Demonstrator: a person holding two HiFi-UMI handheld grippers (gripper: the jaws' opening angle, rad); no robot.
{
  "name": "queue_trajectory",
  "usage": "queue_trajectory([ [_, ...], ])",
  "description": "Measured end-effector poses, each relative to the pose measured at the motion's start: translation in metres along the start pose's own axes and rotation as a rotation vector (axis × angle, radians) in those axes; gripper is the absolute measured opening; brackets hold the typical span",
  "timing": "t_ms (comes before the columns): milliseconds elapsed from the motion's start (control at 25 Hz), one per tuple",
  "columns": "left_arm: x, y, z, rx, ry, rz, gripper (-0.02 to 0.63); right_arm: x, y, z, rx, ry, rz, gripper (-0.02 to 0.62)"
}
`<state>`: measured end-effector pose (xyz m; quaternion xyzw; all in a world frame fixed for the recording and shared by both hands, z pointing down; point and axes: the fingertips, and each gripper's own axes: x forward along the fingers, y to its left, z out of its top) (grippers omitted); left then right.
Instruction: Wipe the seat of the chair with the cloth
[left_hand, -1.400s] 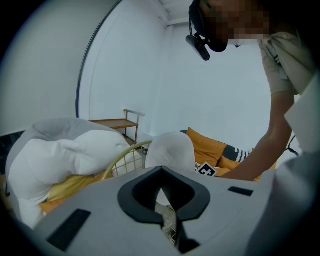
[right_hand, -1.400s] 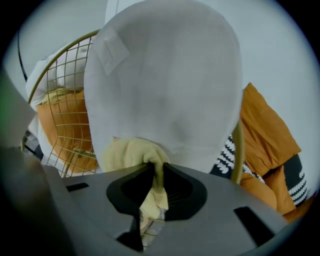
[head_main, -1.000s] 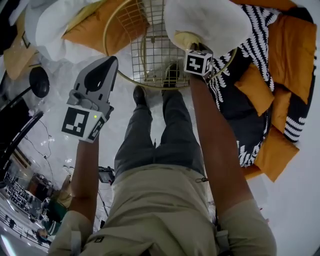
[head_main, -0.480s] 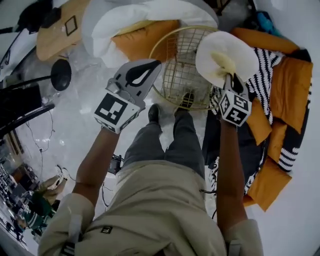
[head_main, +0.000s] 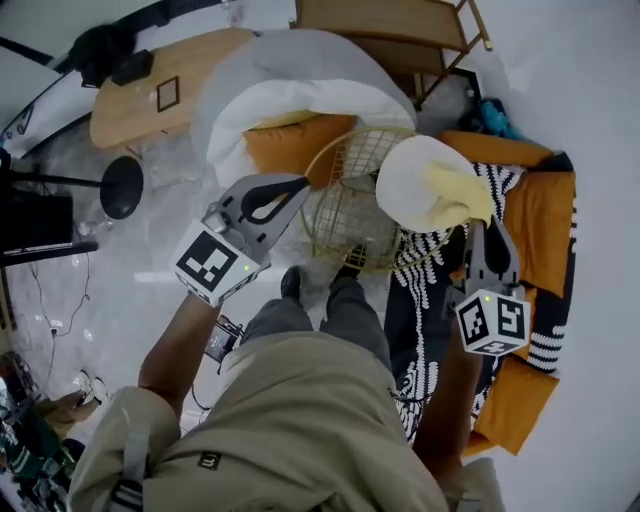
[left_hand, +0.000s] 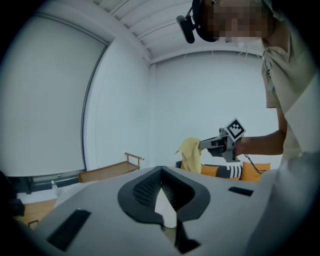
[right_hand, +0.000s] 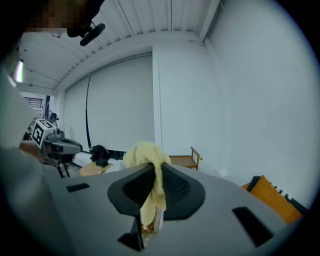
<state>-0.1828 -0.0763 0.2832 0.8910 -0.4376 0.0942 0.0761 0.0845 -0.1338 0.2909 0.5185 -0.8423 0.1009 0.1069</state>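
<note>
Near the round wire chair (head_main: 345, 215), right tool (head_main: 478, 222) pinching soft yellow cloth (head_main: 455, 190), left tool (head_main: 300, 183) seemingly closed

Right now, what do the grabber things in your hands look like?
The left gripper and right gripper are pale grey plastic wedges, each with a black teardrop-shaped opening. Each carries a white cube printed with black square markers. Their fingers have black ribbed pads. The person wears a beige short-sleeved top.
</note>
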Motion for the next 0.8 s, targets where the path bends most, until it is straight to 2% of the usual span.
queue_trajectory([
  [200, -0.051, -0.005, 0.035, 0.046, -0.056, 0.004, 0.015, -0.05, 0.034, 0.055, -0.009, -0.074, 0.015, 0.052],
  [400, -0.069, -0.026, 0.051, 0.111, -0.075, -0.006, 0.015, -0.098, 0.036, 0.087, -0.032, -0.138, -0.008, 0.052],
  [560, -0.075, -0.042, 0.055, 0.138, -0.061, -0.034, 0.015, -0.126, 0.031, 0.094, -0.039, -0.16, -0.045, 0.052],
  [800, -0.087, -0.087, 0.052, 0.142, -0.064, -0.056, 0.015, -0.18, 0.018, 0.082, -0.018, -0.182, -0.072, 0.052],
])
